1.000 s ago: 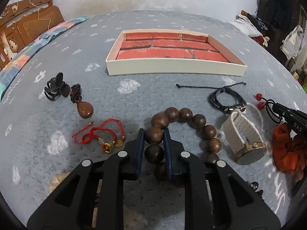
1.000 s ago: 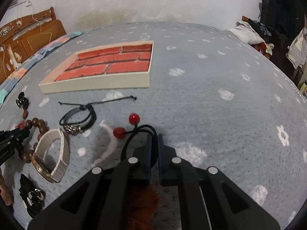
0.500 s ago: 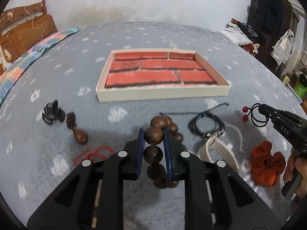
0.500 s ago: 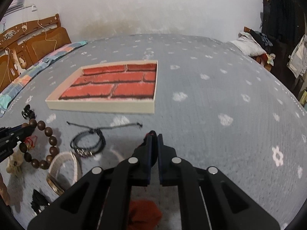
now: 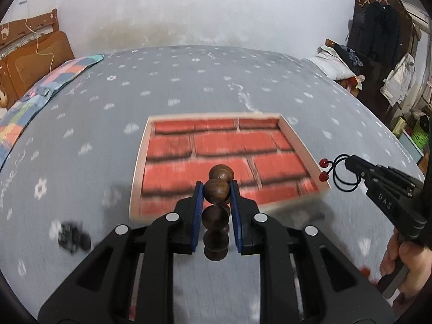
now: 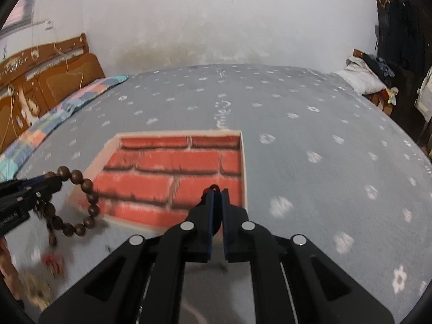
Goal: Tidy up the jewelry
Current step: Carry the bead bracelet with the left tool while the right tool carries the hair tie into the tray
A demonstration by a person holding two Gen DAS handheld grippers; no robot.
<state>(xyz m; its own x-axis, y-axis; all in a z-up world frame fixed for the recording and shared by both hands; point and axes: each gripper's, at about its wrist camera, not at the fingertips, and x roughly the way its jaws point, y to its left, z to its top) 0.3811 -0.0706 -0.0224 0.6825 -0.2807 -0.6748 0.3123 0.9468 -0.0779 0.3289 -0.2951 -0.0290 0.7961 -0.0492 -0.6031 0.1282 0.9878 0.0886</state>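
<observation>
While the left tongs [image 5: 216,192] grip the bead bracelet [image 5: 215,201] and the right tongs [image 6: 218,195] pinch the black hair tie [image 5: 343,176], the tray [image 5: 139,167] lies just ahead, below both.

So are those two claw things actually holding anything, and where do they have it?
Yes. The left gripper pinches one bead of the wooden bead bracelet; the right gripper clamps the cord of the black hair tie with red beads.

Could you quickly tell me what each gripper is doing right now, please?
Left gripper: closed on the wooden bead bracelet.
Right gripper: closed on the black hair tie with red beads.
</observation>
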